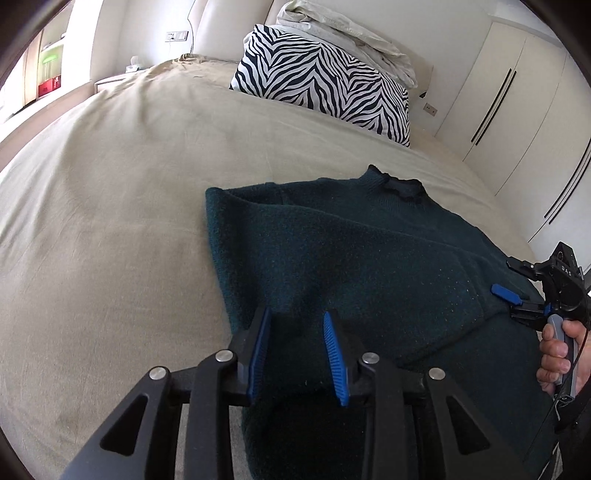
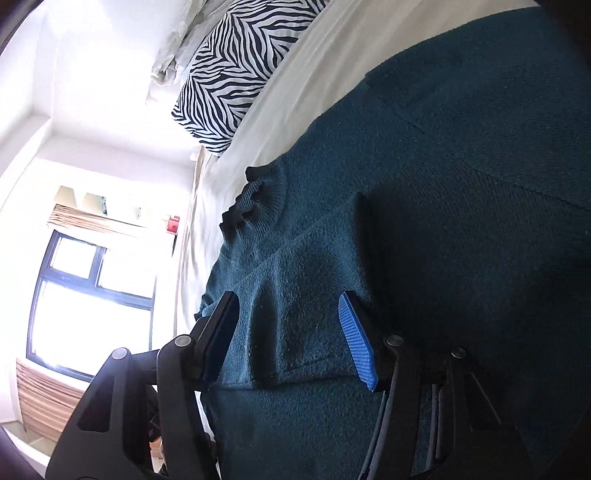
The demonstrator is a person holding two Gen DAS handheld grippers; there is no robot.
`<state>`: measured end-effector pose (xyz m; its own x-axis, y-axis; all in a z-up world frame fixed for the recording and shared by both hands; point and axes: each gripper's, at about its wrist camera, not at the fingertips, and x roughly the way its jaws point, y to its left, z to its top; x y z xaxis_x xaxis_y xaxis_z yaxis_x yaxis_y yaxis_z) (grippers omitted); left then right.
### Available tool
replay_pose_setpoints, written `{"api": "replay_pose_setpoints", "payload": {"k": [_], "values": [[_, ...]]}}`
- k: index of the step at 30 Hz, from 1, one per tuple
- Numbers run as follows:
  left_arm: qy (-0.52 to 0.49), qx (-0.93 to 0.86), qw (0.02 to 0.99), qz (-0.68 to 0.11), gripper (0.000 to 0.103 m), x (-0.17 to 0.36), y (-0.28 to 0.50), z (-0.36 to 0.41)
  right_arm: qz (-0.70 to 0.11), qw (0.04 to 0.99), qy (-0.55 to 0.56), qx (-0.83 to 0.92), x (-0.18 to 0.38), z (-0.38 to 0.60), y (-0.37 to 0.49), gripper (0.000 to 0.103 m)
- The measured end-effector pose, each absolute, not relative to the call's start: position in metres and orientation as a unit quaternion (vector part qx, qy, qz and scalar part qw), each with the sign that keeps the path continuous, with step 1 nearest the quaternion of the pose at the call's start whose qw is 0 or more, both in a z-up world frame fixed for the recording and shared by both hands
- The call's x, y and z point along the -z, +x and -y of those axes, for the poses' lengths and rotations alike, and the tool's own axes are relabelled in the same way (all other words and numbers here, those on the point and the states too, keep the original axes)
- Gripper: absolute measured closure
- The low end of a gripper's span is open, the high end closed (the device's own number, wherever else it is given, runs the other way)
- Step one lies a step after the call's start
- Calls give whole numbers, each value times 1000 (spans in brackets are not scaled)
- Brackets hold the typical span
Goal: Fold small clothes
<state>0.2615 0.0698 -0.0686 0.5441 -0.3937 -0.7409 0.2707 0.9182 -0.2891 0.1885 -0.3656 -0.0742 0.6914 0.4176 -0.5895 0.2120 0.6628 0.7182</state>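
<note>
A dark green knitted sweater [image 1: 351,251] lies partly folded on the beige bed sheet [image 1: 122,206], its collar [image 1: 402,186] pointing toward the pillow. My left gripper [image 1: 297,332] is open, its blue-padded jaws straddling the sweater's near left part just above the fabric. My right gripper [image 1: 513,297] shows at the sweater's right edge, held by a hand. In the right wrist view the right gripper [image 2: 288,325] is open around a raised fold of the sweater [image 2: 424,221], with the collar [image 2: 255,199] ahead of it.
A zebra-striped pillow [image 1: 325,81] lies at the head of the bed, with a crumpled white duvet [image 1: 354,33] behind it. White wardrobe doors [image 1: 517,110] stand to the right. A window [image 2: 88,302] is beyond the bed.
</note>
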Motion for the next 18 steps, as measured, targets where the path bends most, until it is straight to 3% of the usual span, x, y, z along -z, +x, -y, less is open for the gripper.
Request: {"api": "replay_pose_setpoints", "payload": {"k": [4,8,15,18], "values": [[-44,198,872,-446,69,67,241,-60,-377,829,412,0,67,390,168,47],[-25,201,873,-444,58,59,217,-50,-353,830,432,13,58,413,136,47],[-39,224,861,-454,58,56,174,-21,-352,836,420,1,46,418,113,45],[-41,234,858,-456,49,59,153,-8,-356,841,407,-12,43,411,118,45]]}}
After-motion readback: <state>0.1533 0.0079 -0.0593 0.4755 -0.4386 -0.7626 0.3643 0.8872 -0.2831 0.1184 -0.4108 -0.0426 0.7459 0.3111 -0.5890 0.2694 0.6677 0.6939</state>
